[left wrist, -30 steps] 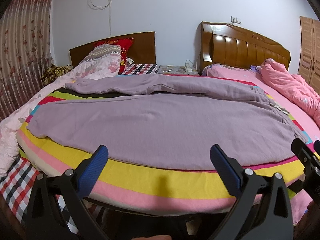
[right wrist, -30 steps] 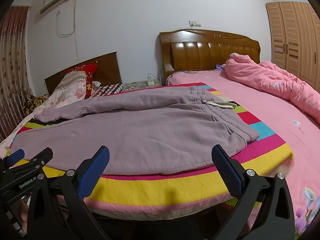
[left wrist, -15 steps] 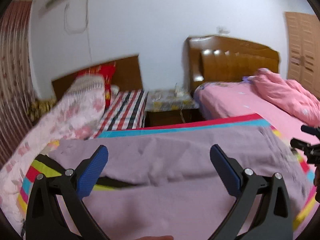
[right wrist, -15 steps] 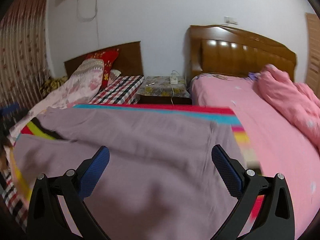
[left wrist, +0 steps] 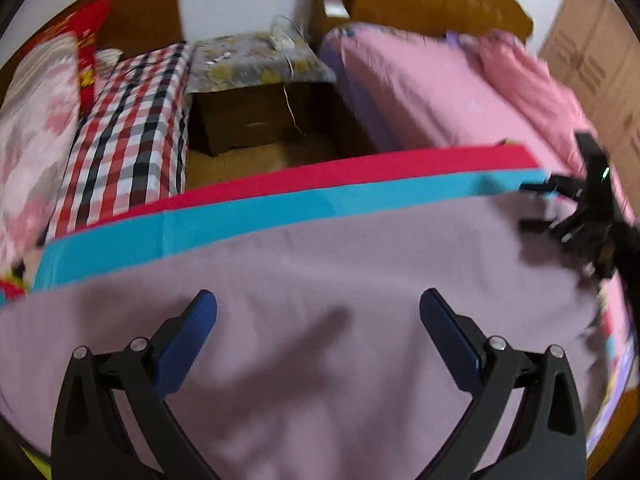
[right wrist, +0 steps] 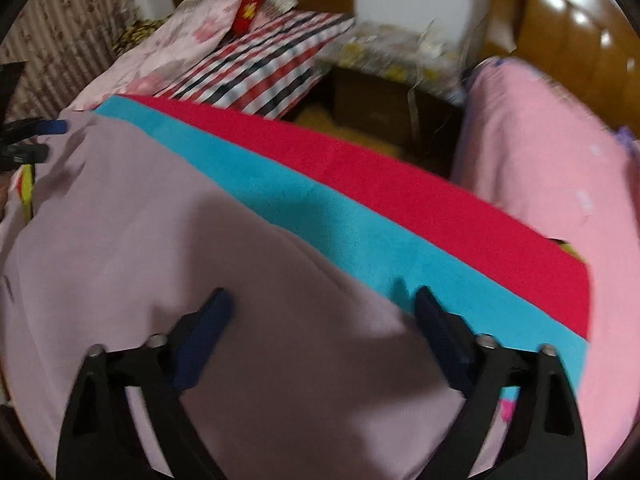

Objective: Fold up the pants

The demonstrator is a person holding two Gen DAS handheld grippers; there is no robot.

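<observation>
Item, mauve pants (left wrist: 320,280): lying flat across striped blanket (left wrist: 280,204), both grippers hovering over far edge, left gripper (left wrist: 318,312) spread, right gripper (right wrist: 322,304) narrowing around nothing; advisably pinching both layers evenly.

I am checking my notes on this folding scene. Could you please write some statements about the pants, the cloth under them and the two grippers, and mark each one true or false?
1. The pants are mauve. True.
2. The pants lie on a plain white sheet. False: they lie on a striped cloth, with blue and red bands showing past their far edge.
3. The left gripper has open jaws above the pants, with nothing pinched. True.
4. The right gripper is clamped shut on a pant leg. False: its jaws have just been closing a little, but they stand apart with no fabric gripped between them.
5. A nightstand stands between the two beds. True.
6. The bed at right has a green cover. False: it is pink.
</observation>
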